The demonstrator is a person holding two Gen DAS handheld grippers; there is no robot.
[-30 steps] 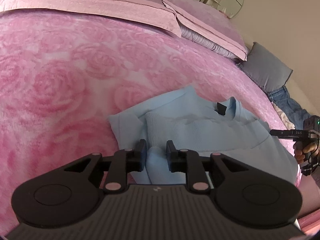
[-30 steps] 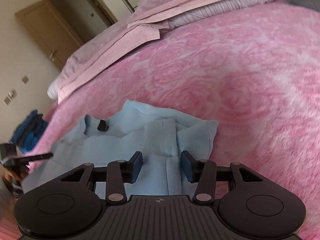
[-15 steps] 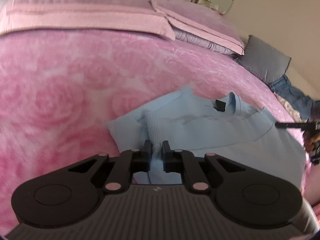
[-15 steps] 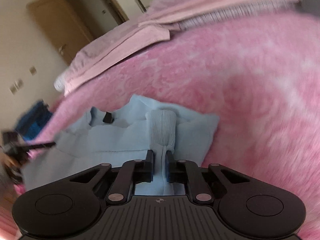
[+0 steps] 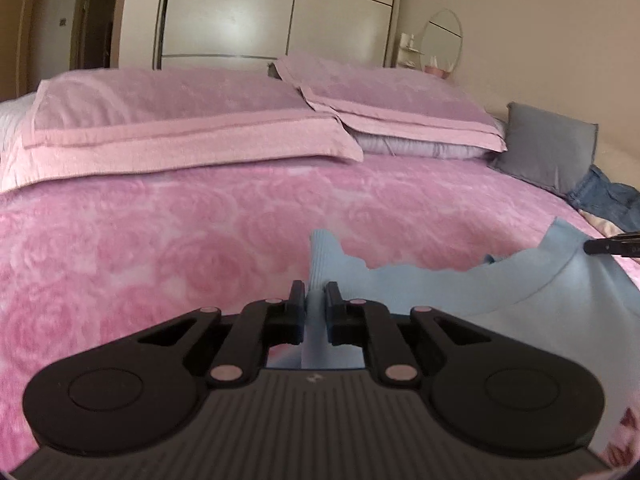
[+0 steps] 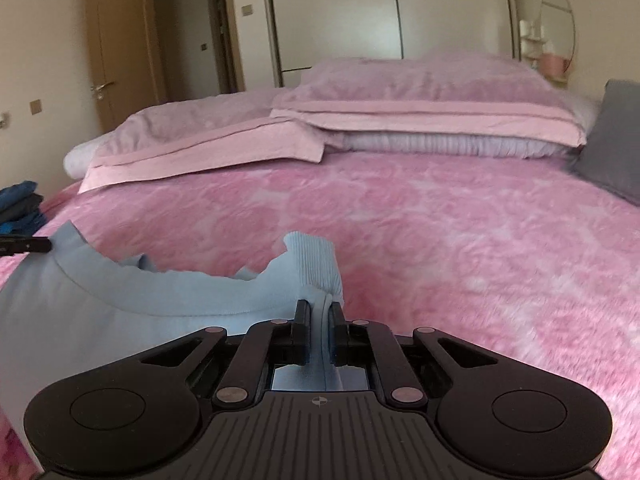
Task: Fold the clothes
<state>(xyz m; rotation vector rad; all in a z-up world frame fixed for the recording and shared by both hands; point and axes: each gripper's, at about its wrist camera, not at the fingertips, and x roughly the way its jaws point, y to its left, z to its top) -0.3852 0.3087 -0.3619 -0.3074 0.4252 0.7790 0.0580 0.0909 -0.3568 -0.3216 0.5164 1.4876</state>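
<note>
A light blue sweater (image 5: 500,292) is held up above the pink bed between my two grippers. My left gripper (image 5: 314,294) is shut on its left edge, with a ribbed cuff (image 5: 322,258) standing above the fingers. My right gripper (image 6: 319,316) is shut on the sweater (image 6: 120,304) at its right edge, beside another ribbed cuff (image 6: 316,264). The top edge sags between the two grips. The right gripper's tip shows at the right edge of the left wrist view (image 5: 612,245), and the left gripper's tip shows at the left edge of the right wrist view (image 6: 28,245).
The pink rose-patterned bedspread (image 5: 160,240) spreads ahead. Pink pillows (image 5: 180,128) lie at the headboard. A grey cushion (image 5: 548,148) and blue jeans (image 5: 608,200) sit at the right. Folded dark blue clothes (image 6: 20,204) lie at the bed's left edge. Wardrobe doors stand behind.
Both grippers closed on the sweater's edges where it lay flat on the bed, then lifted it. The views have tilted up toward the pillows and wardrobe.
</note>
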